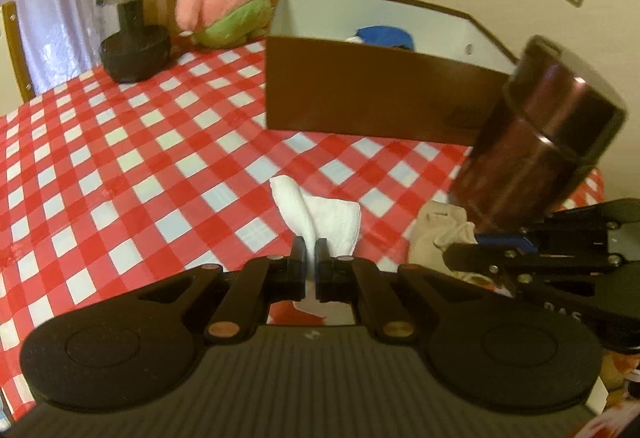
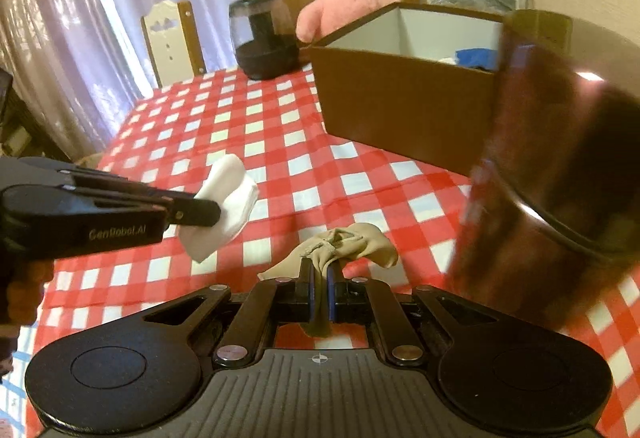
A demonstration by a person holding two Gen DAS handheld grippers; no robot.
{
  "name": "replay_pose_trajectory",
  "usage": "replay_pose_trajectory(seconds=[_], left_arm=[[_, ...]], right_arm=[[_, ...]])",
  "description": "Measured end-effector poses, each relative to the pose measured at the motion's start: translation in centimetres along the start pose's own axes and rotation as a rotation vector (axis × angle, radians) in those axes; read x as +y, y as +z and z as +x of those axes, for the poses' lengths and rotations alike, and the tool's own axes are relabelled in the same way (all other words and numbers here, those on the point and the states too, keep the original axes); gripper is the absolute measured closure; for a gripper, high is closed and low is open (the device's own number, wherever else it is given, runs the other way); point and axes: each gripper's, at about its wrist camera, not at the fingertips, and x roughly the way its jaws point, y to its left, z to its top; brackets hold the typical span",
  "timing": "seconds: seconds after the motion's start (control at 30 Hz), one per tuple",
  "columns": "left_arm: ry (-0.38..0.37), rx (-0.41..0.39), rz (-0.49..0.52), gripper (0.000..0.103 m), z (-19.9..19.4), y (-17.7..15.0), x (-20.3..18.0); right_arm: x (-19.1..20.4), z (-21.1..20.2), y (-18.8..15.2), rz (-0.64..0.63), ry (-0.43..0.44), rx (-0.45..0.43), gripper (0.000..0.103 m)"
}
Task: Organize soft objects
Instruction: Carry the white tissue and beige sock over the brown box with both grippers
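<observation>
white cloth (image 1: 316,216) stands upright in left tool (image 1: 309,252).

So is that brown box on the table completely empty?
No: in the left wrist view something blue and a bit of white lie inside the brown box, showing just above its front wall.

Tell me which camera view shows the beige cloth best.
The right wrist view: the beige cloth is central there, pinched in the shut right gripper. In the left wrist view the cloth is at the right, partly hidden behind that gripper.
</observation>
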Motion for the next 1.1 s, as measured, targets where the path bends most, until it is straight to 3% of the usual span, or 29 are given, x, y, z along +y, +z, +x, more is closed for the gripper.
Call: replay_pose_trajectory(seconds=[0.23,0.6,0.9,1.1], left_arm=[[-0.030,-0.024,0.033,0.100,-1.9,0.4,-2.1],[-0.052,-0.043,0.070,0.100,-2.1,1.8,-5.1],[-0.035,-0.102,0.078,0.100,-1.3,5.2,-6.7],[-0.008,-0.168,0.083,0.100,-0.8,8.8,-6.6]], right_arm=[[-2.2,-4.8,-2.1,0.051,-0.023,-0.002,0.097],[-8.2,-11.7,-4.5,0.182,-0.154,-0.028,0.097],[-13.0,-14.7,-2.4,0.194,-0.221,-0.123,0.097],[-15.5,-15.5,1.2,0.139,-0.228,-0.202,0.097]])
